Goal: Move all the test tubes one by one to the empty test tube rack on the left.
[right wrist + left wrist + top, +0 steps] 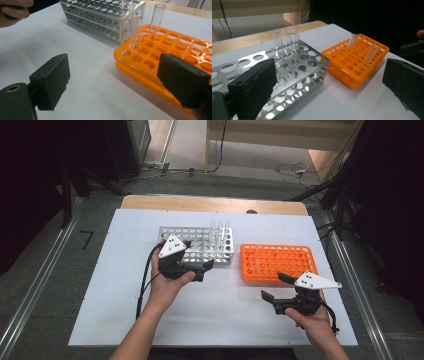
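My left claw (206,265) hovers open and empty at the near edge of the metal rack (197,245), whose three glass tubes (220,234) stand far right. Next: reach and pinch one. Right claw (274,288), open, waits near the orange rack (277,262).

Three clear test tubes (287,40) in one metal rack (294,72); two tubes (150,27) in one orange rack (180,50).

The metal rack (294,67) looks like polished aluminium, shiny and reflecting, and the orange rack (355,65) is smooth plastic with a slight gloss. The test tubes (287,40) are clear and glassy, while the table cover (220,305) is matt white. The jaw pads (51,80) are matt black and a little rough.
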{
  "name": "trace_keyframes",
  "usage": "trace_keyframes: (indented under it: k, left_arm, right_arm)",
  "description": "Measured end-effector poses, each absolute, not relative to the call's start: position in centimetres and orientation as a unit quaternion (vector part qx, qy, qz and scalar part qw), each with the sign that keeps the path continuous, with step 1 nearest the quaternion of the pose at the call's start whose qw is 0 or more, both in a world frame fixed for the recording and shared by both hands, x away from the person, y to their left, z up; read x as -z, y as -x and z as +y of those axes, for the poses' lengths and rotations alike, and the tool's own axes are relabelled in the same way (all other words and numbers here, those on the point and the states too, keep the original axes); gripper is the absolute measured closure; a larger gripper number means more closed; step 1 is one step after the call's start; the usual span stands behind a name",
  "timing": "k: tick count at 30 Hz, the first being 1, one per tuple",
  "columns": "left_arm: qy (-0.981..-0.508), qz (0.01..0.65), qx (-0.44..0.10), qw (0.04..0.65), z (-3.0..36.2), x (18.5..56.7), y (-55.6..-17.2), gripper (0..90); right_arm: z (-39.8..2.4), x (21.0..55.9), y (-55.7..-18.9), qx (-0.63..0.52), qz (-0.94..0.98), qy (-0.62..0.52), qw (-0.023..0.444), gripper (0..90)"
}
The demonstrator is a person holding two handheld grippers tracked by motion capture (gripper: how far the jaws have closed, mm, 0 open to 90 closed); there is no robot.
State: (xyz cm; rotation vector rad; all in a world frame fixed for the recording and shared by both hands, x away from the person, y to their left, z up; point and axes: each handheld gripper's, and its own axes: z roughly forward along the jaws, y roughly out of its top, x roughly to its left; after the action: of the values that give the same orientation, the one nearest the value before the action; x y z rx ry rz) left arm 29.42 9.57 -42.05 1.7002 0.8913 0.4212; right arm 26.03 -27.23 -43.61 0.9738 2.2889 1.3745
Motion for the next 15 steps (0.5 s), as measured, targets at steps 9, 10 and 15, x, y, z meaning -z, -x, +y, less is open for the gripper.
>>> trace_keyframes:
  k: [9, 10, 15]
  left_arm:
    - [-0.726, 0.376, -0.163, 0.552, 9.6, 43.1, -28.1, 0.0]
    - [-0.727, 0.375, -0.161, 0.551, 9.6, 43.2, -28.0, 0.0]
    - [-0.726, 0.377, -0.154, 0.554, 9.7, 43.4, -27.8, 0.0]
  right_arm:
    - [-26.2, 43.2, -27.7, -0.475, 0.795, -0.339, 0.164, 9.0]
    - [-26.0, 43.2, -27.9, -0.473, 0.795, -0.342, 0.165, 9.0]
    - [-25.4, 43.4, -29.5, -0.47, 0.797, -0.346, 0.156, 9.9]
